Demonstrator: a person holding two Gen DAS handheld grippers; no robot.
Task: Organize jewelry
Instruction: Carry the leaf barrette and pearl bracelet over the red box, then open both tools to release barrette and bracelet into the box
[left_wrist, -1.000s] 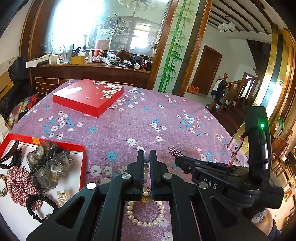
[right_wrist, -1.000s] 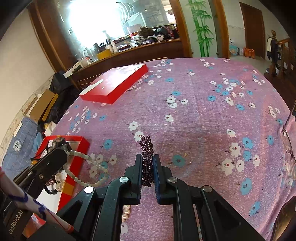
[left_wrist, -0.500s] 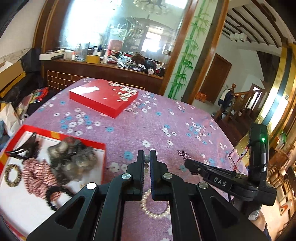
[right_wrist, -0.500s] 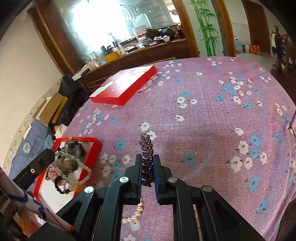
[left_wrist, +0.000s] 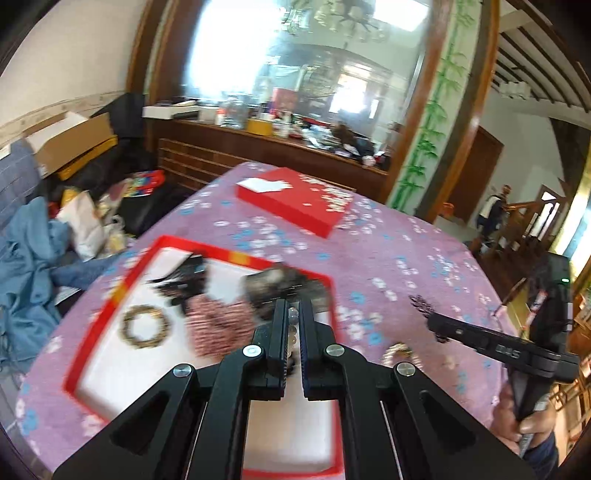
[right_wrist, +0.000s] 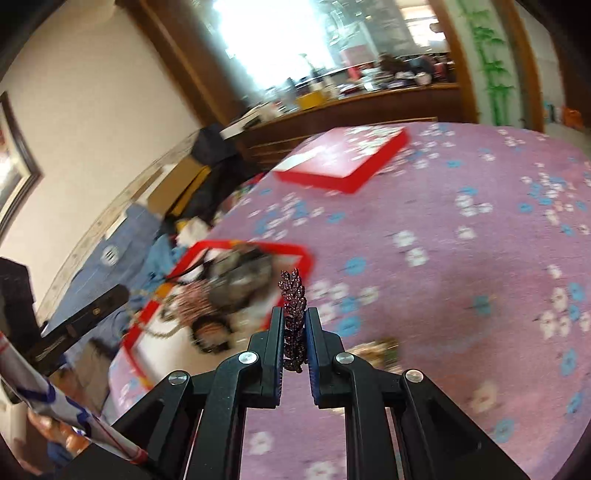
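Left gripper (left_wrist: 291, 325) fingers nearly closed, clenched on a strand of pale round pearl beads (left_wrist: 292, 321) visible in the narrow gap between the black pads; rest of the strand hidden below the fingers. Poised over the open red-rimmed cardboard tray with white lining (left_wrist: 110, 302), lower centre of the left wrist view.

Right gripper (right_wrist: 294, 332) fingers pinched on a dark purple rhinestone leaf-shaped hair clip (right_wrist: 293, 295), sparkly and scalloped along its edges. Long axis in line with the fingers, pointed tip jutting past the fingertips toward the upper part of the frame, just beside the tray's near corner.

In the tray, blurred: a grey-brown satin scrunchie (left_wrist: 273, 284), a red-and-white checked fabric scrunchie (left_wrist: 218, 321), a gold beaded bracelet ring (left_wrist: 144, 326) lying flat, a black hair clip (left_wrist: 184, 277) near the far edge.

On the purple floral-print cloth of the worktop (left_wrist: 388, 251): a flat red gift-box lid with white blossom print (left_wrist: 295, 199), upper centre, well apart from the tray. A small gold-toned piece (left_wrist: 397, 350) on the cloth right of the left gripper, too blurred to tell.
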